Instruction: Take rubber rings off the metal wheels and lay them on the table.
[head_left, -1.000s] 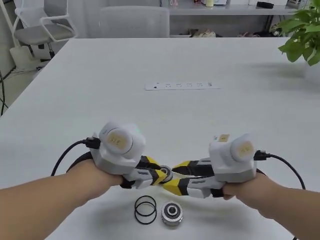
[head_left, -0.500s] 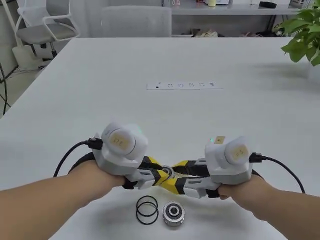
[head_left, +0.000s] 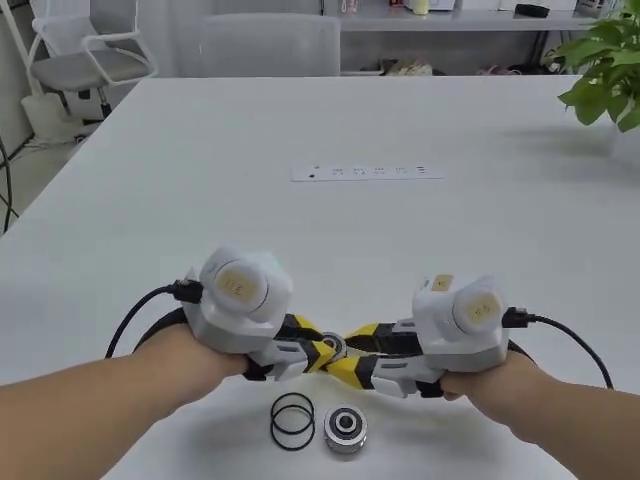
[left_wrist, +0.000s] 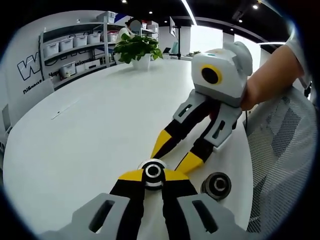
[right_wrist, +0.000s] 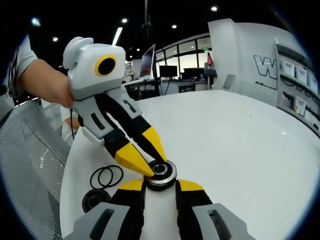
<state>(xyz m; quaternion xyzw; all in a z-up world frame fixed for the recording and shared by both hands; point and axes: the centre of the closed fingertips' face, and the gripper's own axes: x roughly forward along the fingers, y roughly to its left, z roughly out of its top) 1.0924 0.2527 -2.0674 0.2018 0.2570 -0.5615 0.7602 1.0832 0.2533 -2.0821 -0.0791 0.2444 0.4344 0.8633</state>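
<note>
A small metal wheel (head_left: 333, 348) with a black rubber rim hangs just above the white table (head_left: 320, 250), between both grippers. My left gripper (left_wrist: 152, 176) is shut on it from one side, and my right gripper (right_wrist: 160, 184) clamps the same wheel (right_wrist: 160, 172) from the other. Their yellow tips meet at the wheel (left_wrist: 152, 171). Below them on the table lie two thin black rubber rings (head_left: 292, 420), overlapping. A second metal wheel (head_left: 345, 427) rests flat next to the rings.
A flush socket strip (head_left: 365, 172) sits mid-table. A green plant (head_left: 605, 70) stands at the far right corner. Office chairs (head_left: 90, 60) stand beyond the far edge. Cables trail from both grippers toward the near edge.
The right gripper has shifted slightly sideways and back. Both grippers stay closed at the wheel, and the rings and second wheel have not moved.
</note>
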